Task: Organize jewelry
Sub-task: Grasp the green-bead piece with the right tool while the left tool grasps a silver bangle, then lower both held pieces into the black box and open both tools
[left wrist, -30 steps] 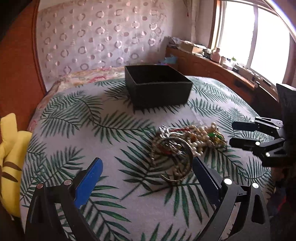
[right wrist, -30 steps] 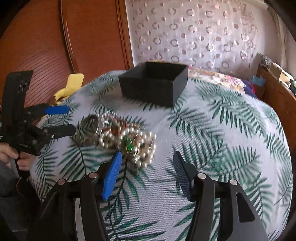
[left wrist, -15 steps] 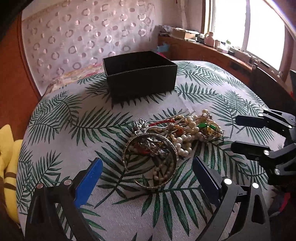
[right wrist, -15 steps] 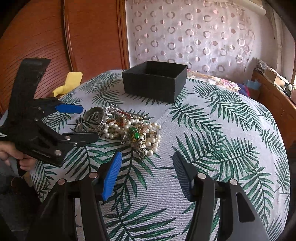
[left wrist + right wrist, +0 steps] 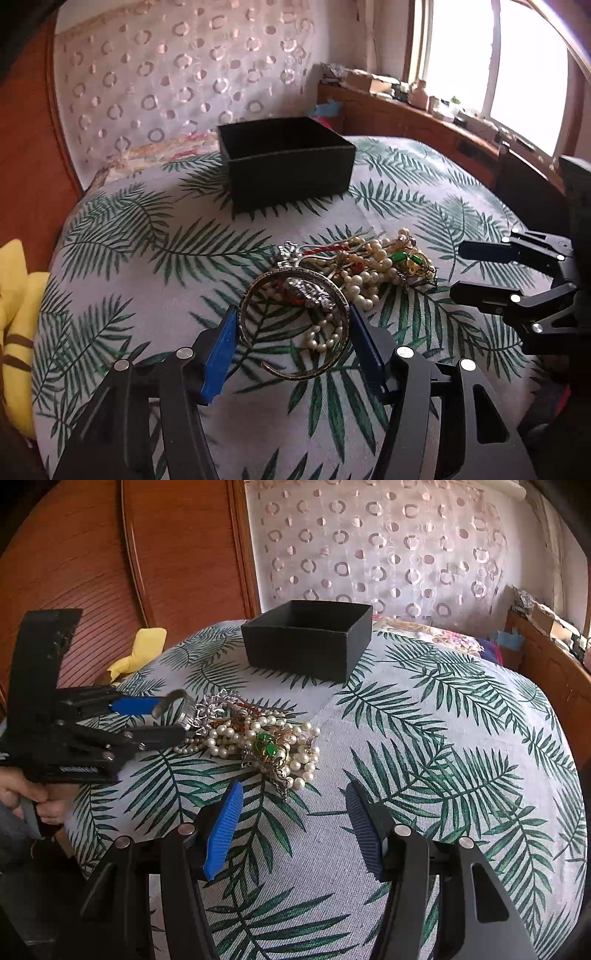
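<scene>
Left gripper [image 5: 293,341] has just been closing: its blue fingers [image 5: 221,350] now sit against both sides of the silver bangle [image 5: 291,325], pads touching the rim left and right, so it's clamped on the bangle. In the right wrist view the same gripper [image 5: 168,720] comes in from the left with the bangle [image 5: 177,707] between its tips, standing tilted on edge at the left end of the jewelry pile [image 5: 258,738]. A pearl strand [image 5: 325,336] runs through the bangle's ring, and a rhinestone piece [image 5: 308,291] lies across its far rim. Rest of the pile is tangled just behind and to the right: pearl necklaces [image 5: 373,273], a green-stone gold piece [image 5: 406,260], a red cord [image 5: 325,249]. Can't tell whether the bangle is clear of the cloth or resting on it. Right gripper [image 5: 293,825] hovers near the pile's near edge, fingers [image 5: 223,827] apart, nothing between them; seen in the left wrist view at the right edge [image 5: 458,269], beside the pile, not touching it. Black open-top box [image 5: 308,638] sits further back on the palm-leaf tablecloth [image 5: 424,757], well apart from the pile; inside not readable. A hand [image 5: 33,797] holds the left gripper's handle at lower left. Yellow soft item [image 5: 16,325] off the counter's left edge.
</scene>
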`<state>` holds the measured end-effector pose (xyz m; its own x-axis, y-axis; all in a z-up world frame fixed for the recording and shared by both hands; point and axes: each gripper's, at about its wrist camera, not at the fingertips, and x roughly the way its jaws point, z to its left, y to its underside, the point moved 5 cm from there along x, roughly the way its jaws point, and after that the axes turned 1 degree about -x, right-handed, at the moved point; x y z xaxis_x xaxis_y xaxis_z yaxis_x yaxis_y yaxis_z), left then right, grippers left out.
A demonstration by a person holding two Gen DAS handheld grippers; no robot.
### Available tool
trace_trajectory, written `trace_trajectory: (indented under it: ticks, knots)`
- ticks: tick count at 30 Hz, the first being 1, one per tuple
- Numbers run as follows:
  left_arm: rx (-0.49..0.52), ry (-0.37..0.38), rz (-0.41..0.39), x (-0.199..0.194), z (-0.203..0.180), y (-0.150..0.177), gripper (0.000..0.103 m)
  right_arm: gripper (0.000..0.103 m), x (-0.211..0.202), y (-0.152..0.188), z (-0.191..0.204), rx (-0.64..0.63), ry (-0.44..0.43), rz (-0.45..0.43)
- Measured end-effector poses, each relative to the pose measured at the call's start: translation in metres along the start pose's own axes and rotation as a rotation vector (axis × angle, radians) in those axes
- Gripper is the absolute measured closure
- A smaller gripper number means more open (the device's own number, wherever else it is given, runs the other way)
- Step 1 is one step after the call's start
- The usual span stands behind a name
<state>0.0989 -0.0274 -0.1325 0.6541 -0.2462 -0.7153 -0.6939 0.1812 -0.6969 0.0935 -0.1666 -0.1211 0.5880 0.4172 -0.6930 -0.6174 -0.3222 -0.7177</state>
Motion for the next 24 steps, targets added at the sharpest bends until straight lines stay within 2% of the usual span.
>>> trace_trajectory:
  ticks: [2,6,8,16,20,24]
  knots:
    - [-0.008,0.002,-0.012,-0.006,0.003,0.001,0.046,0.043,0.001,0.000,0.000,-0.010,-0.006,0.012]
    - [-0.029,0.005,-0.034,-0.017,0.008,0.004,0.046,0.064,0.000,-0.006,-0.001,-0.024,-0.023,0.015]
    - [-0.039,0.008,-0.040,-0.019,0.009,0.005,0.046,0.069,0.002,-0.010,0.000,-0.036,-0.034,0.023]
    - [-0.049,0.017,-0.050,-0.021,0.009,0.005,0.046,0.075,0.019,-0.022,0.011,-0.090,-0.040,0.055]
    - [-0.052,0.021,-0.050,-0.022,0.009,0.006,0.046,0.092,0.026,-0.022,0.012,-0.114,-0.023,0.078]
    - [-0.054,0.026,-0.049,-0.021,0.008,0.007,0.046,0.097,0.018,-0.024,0.011,-0.117,-0.035,0.059]
